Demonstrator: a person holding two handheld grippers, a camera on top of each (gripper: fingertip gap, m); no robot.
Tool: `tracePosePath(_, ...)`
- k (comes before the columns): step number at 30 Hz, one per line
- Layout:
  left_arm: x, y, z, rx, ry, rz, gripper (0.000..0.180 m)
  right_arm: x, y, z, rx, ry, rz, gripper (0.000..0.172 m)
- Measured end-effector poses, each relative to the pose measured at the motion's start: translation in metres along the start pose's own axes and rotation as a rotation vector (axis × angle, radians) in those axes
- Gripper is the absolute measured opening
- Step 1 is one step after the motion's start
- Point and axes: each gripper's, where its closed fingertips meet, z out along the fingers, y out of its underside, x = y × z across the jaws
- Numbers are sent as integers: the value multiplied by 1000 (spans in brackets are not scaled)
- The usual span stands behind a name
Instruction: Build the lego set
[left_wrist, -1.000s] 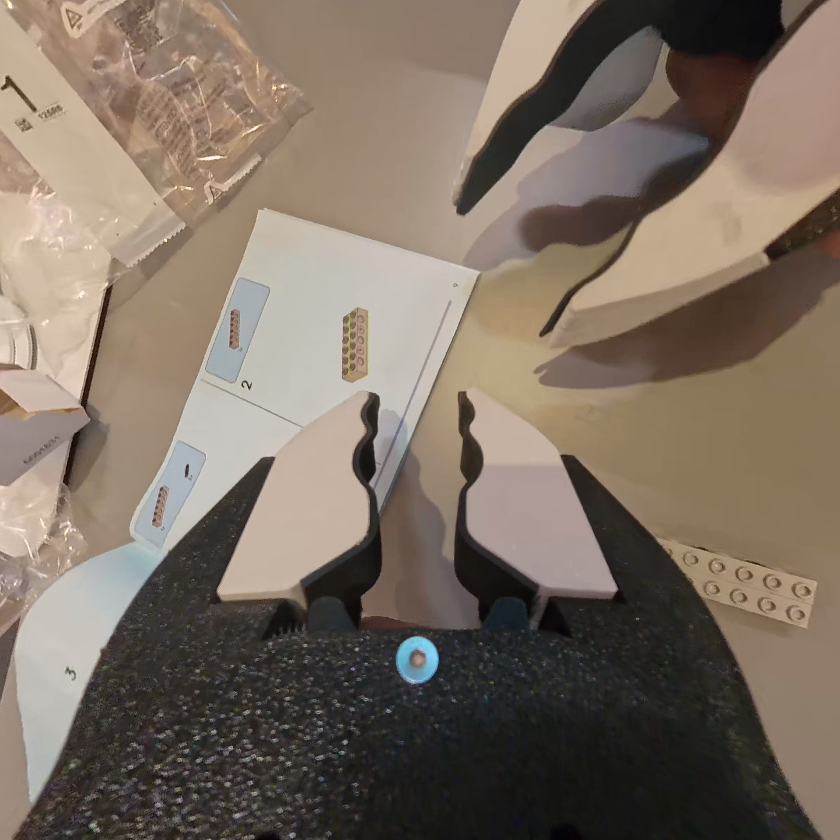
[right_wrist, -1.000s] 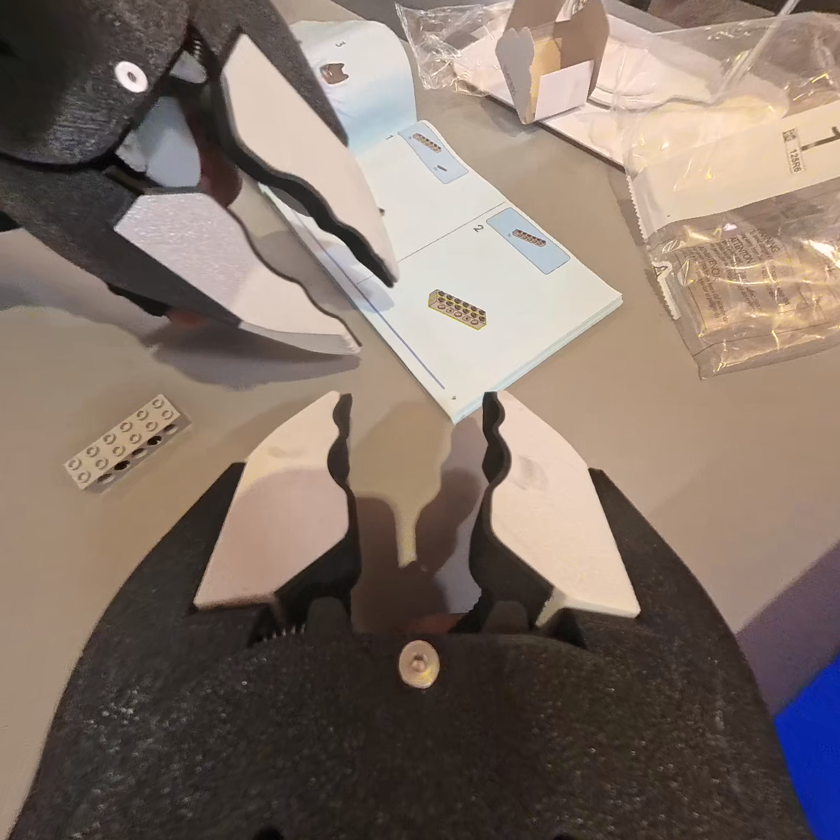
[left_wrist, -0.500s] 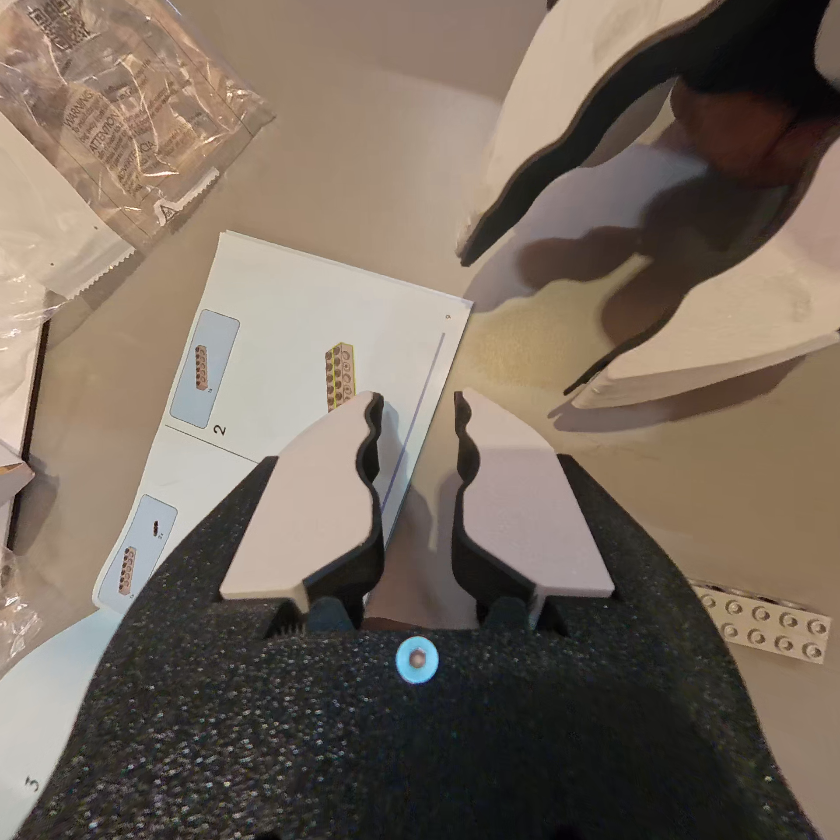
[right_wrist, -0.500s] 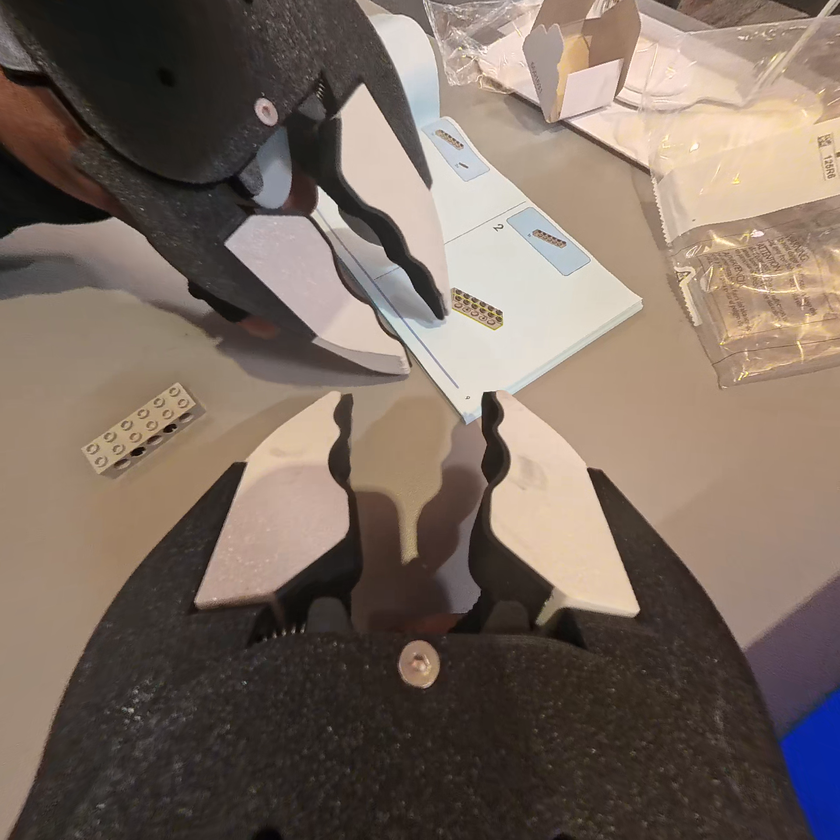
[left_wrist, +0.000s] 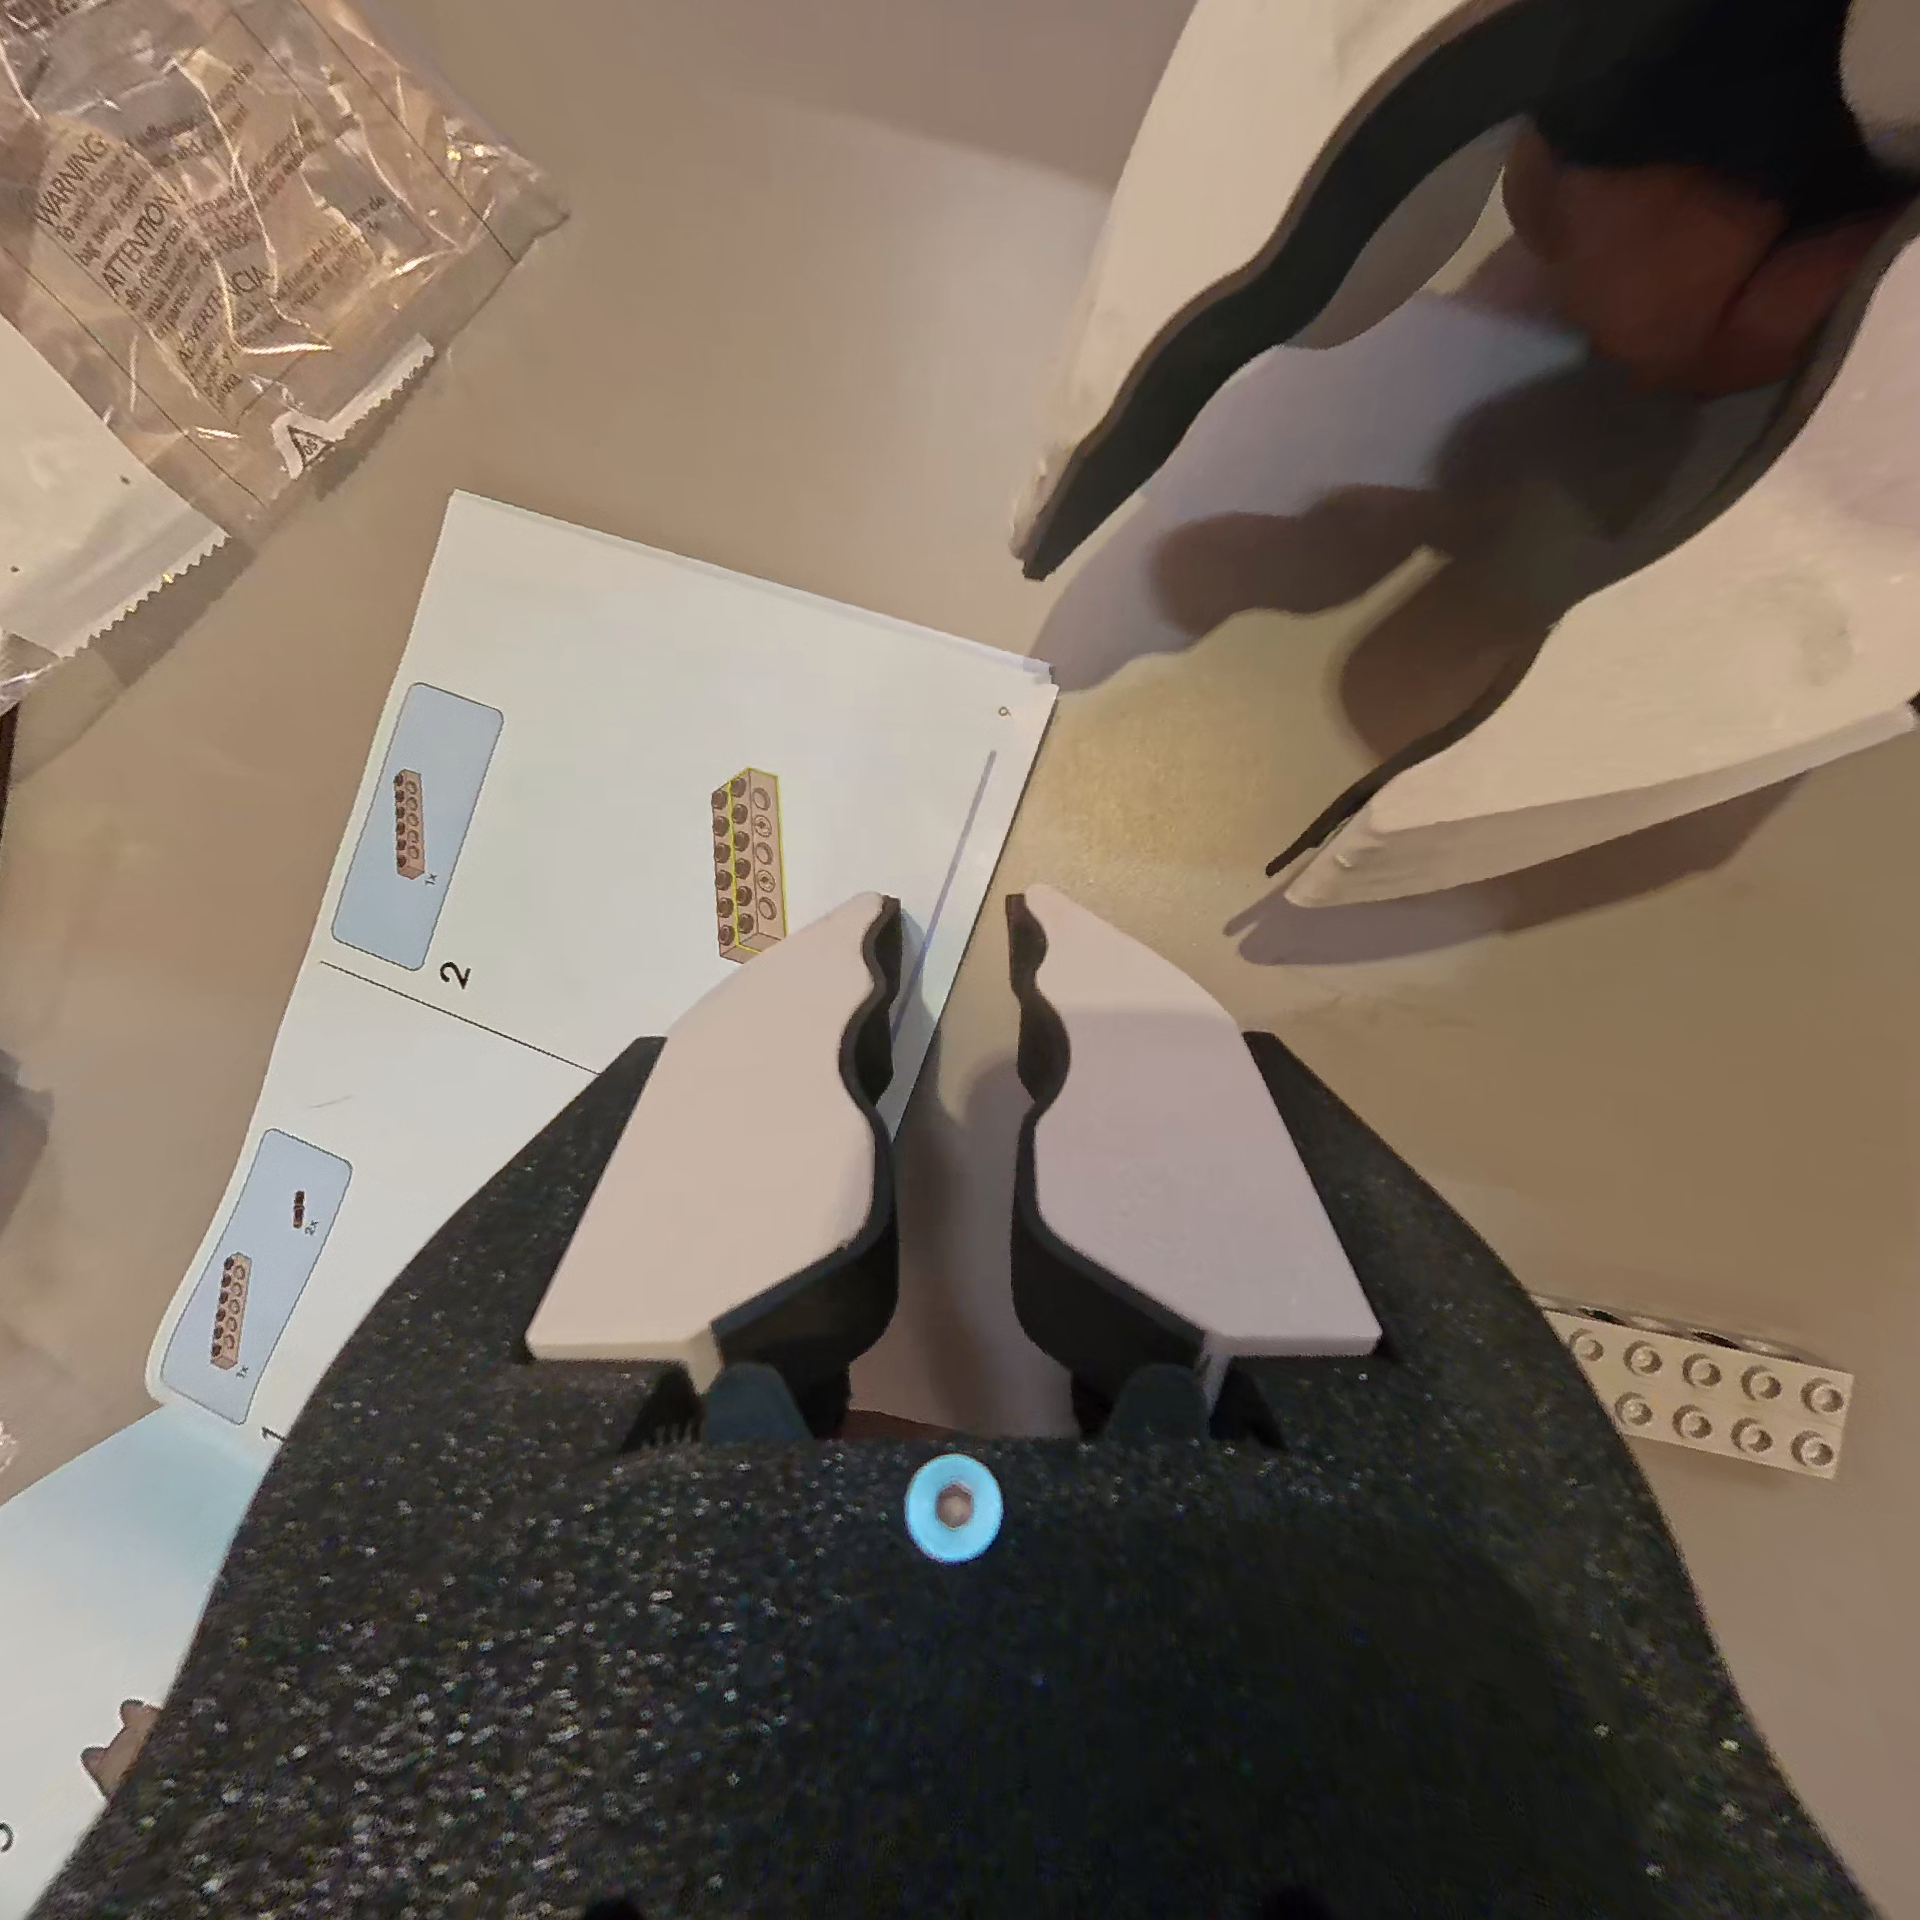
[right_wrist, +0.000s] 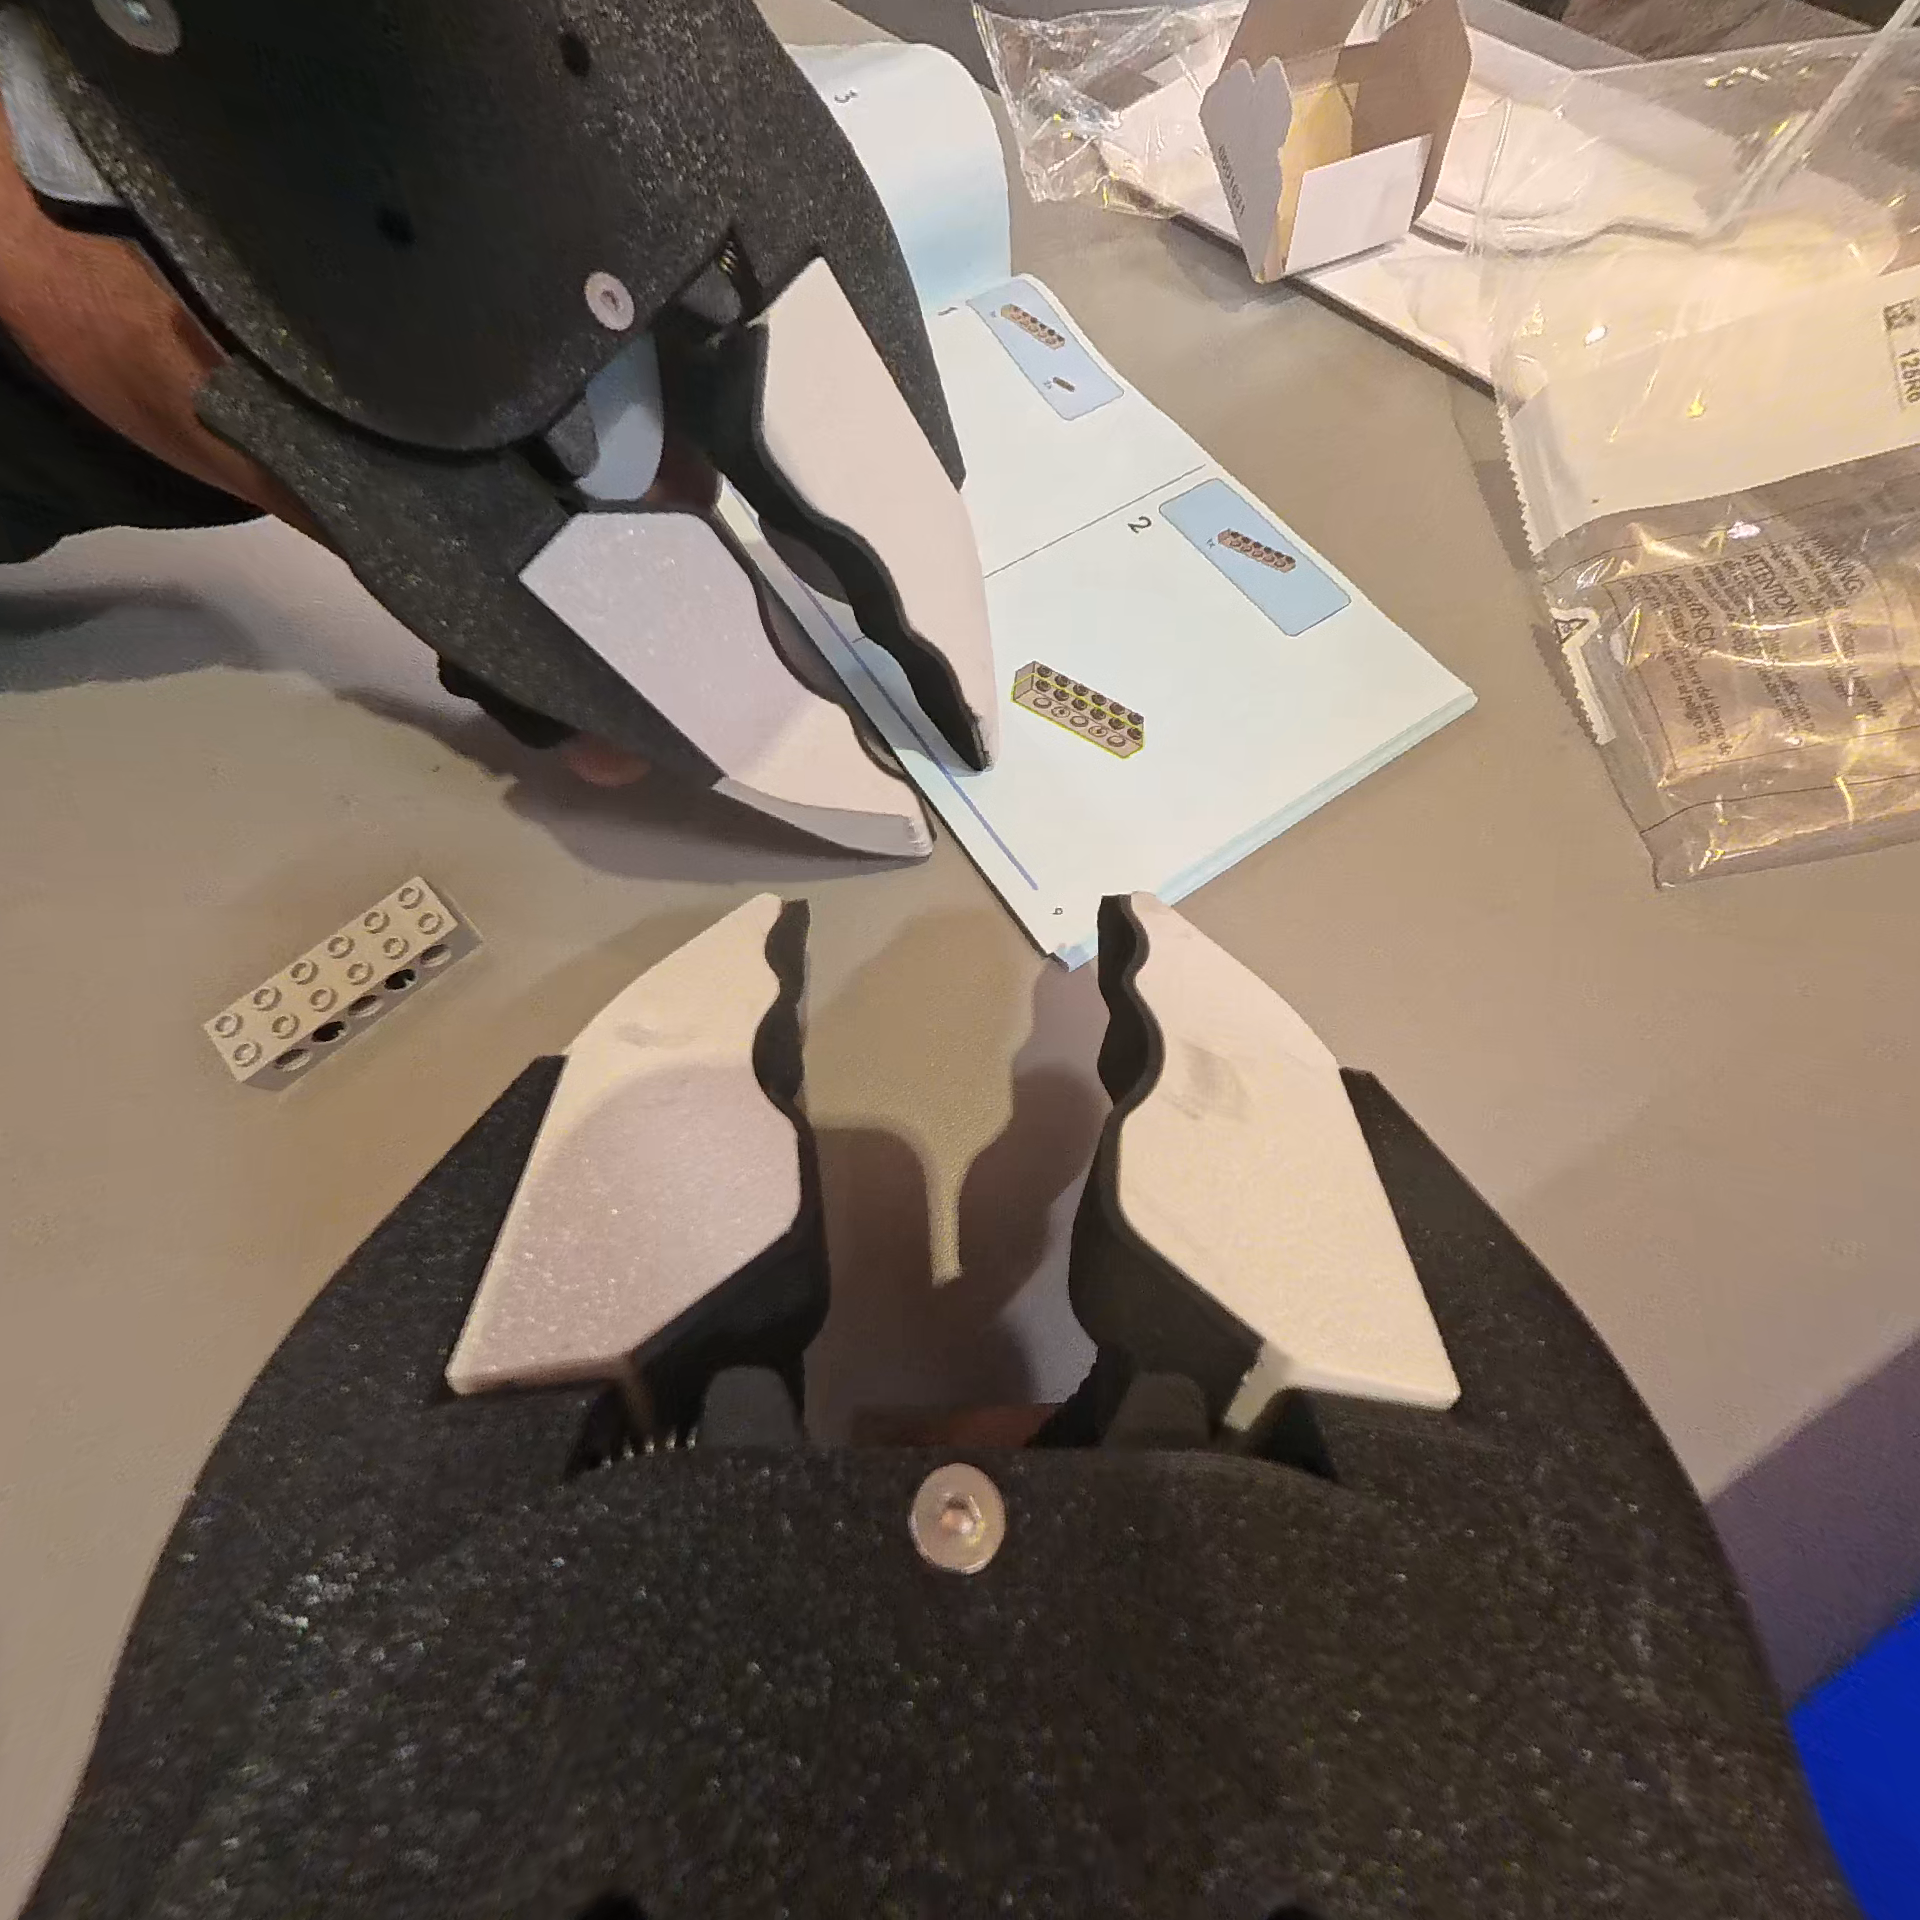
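Observation:
An open instruction booklet (left_wrist: 644, 748) with pale blue pages lies flat on the grey table. My left gripper (left_wrist: 954, 904) is open with a narrow gap and nothing in it. Its jaws straddle the booklet's right edge, one fingertip (right_wrist: 971, 743) over the page and the other beside it over the table. My right gripper (right_wrist: 951, 914) is open and empty, with the booklet's near corner (right_wrist: 1060, 935) between its tips. It also shows in the left wrist view (left_wrist: 1158, 717) at the upper right. A light grey studded brick (right_wrist: 343, 987) lies on the table to the left, and it shows in the left wrist view (left_wrist: 1714, 1392) at the lower right.
A clear plastic bag (right_wrist: 1714, 623) with a white strip lies right of the booklet; it also shows in the left wrist view (left_wrist: 208, 260). A small open cardboard box (right_wrist: 1340, 135) and crumpled plastic wrap (right_wrist: 1091, 94) sit at the back. The table's edge (right_wrist: 1766, 1475) runs at the lower right. The left gripper's tips are roughly 5 centimeters from the right gripper's. The light grey studded brick (right_wrist: 343, 987) sits 9 centimeters or so from the ends of my right fingers. It is also in sight in the left wrist view (left_wrist: 1663, 1355).
My left gripper has moved in over the booklet's edge and its jaws have narrowed, with nothing between them pressed. My right gripper has stayed open, its tips now at the booklet's corner.

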Motion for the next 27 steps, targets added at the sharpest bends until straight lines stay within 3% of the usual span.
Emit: tracePosePath(27, -1, -2, -2, 13, -4, -1, 3, -1, 0, 0, 0, -2, -8, 55)
